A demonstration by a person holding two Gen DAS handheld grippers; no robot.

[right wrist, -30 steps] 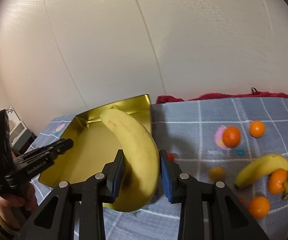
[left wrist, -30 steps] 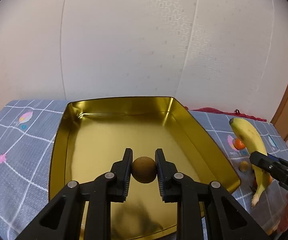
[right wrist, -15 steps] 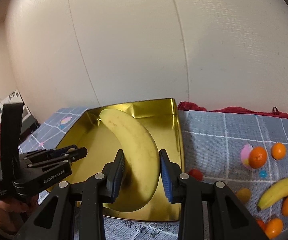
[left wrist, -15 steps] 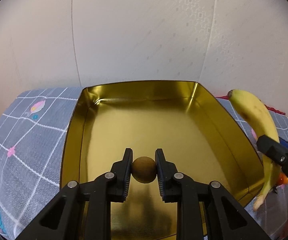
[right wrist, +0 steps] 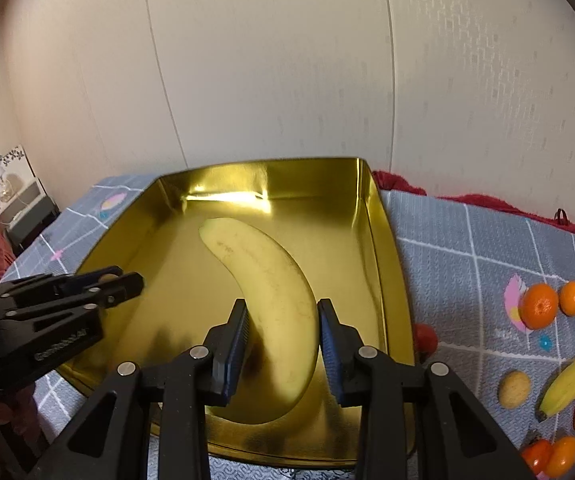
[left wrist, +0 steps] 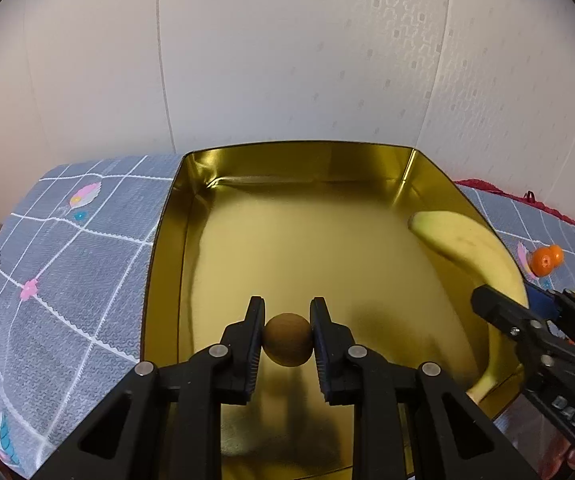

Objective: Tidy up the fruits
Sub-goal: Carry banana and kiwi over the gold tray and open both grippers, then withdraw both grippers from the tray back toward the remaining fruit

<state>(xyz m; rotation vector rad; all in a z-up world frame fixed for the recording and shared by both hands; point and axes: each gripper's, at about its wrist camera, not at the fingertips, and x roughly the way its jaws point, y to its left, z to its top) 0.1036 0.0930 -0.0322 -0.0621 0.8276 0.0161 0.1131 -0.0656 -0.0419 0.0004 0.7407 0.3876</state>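
Gripping round brown fruit left | curved smooth banana right | over glossy gold tray

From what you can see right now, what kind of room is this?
Probably a room in a home, not a lab: a patterned grey cloth covers the surface, a gold tray sits against a wallpapered wall, and oranges lie loose.

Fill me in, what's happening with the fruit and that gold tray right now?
Both grippers hang over the gold tray. The left gripper is shut on a small brown round fruit; the right gripper is shut on a banana. Neither is released yet. Oranges and another banana lie on the cloth outside.
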